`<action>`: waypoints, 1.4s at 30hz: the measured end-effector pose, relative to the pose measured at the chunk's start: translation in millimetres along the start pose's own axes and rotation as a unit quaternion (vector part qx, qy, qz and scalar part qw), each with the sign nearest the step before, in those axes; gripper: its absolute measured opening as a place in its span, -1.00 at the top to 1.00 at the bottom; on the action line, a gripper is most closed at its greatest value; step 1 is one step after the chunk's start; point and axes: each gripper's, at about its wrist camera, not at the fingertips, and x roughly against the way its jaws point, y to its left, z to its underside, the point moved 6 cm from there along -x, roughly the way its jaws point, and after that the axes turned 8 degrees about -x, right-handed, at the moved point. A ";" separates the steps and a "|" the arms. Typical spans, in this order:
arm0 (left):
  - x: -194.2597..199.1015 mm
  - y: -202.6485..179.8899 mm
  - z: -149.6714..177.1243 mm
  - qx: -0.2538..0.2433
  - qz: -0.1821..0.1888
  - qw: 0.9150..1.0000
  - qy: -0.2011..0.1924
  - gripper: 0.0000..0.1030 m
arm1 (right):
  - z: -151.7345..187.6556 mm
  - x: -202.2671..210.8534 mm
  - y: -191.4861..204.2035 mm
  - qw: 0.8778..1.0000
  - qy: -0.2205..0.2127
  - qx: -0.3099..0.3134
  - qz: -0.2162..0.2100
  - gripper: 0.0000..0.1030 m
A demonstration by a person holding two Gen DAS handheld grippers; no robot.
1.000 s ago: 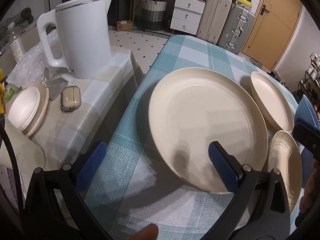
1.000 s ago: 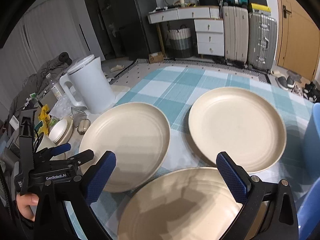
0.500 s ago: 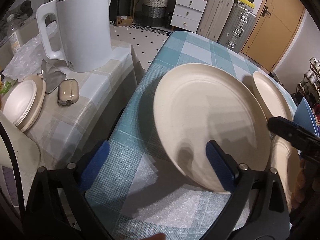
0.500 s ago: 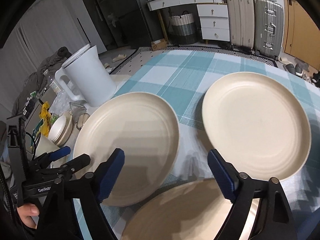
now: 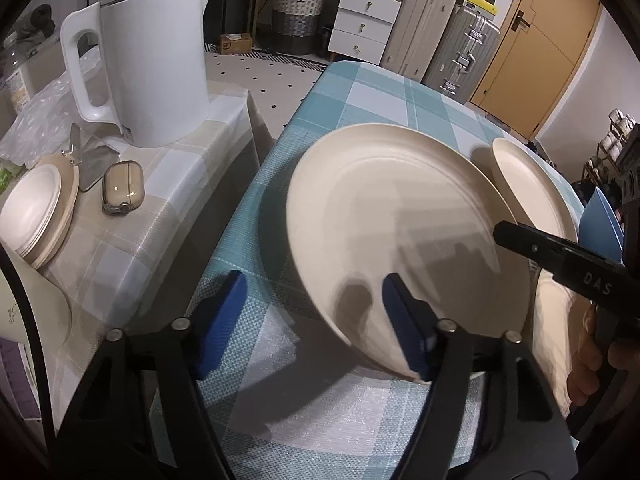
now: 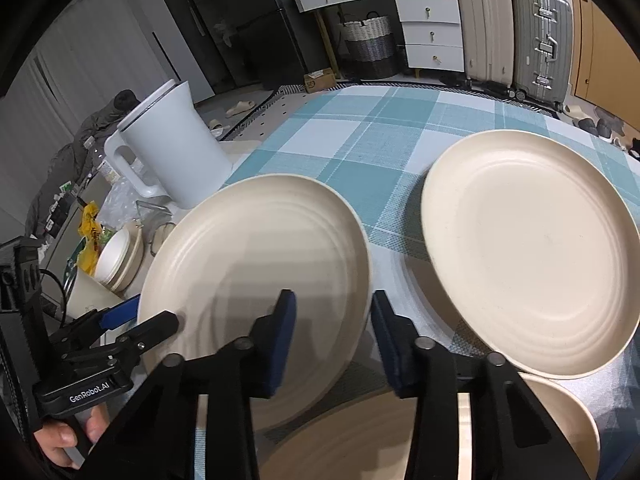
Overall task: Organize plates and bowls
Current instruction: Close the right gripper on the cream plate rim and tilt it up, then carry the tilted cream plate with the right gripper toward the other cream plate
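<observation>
Tongs, both just closing: left tongs (image 5: 312, 320) and right tongs (image 6: 332, 340) straddle the left plate's (image 6: 256, 264) rim, unpinched. Uneven closing could skid it off the desk (image 6: 380, 140).

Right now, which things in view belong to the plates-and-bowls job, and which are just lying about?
Job: left plate, right plate, near plate, blue dish, stacked bowls on the side table.

Lying about: kettle, earbud case, suitcases, basket.
</observation>
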 end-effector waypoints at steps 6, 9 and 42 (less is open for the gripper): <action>0.3 2.8 0.1 0.004 0.002 1.000 -0.003 0.21 | -1.1 1.1 -7.5 1.000 -0.008 -0.009 0.011 0.65; -0.2 2.2 0.6 0.005 0.011 1.000 -0.004 0.49 | -0.4 1.5 -8.4 1.000 -0.010 -0.005 0.018 0.70; 48.1 -28.6 -11.7 -0.033 0.024 0.997 -0.058 0.59 | 3.0 60.5 -2.6 0.997 -0.060 0.008 0.048 0.73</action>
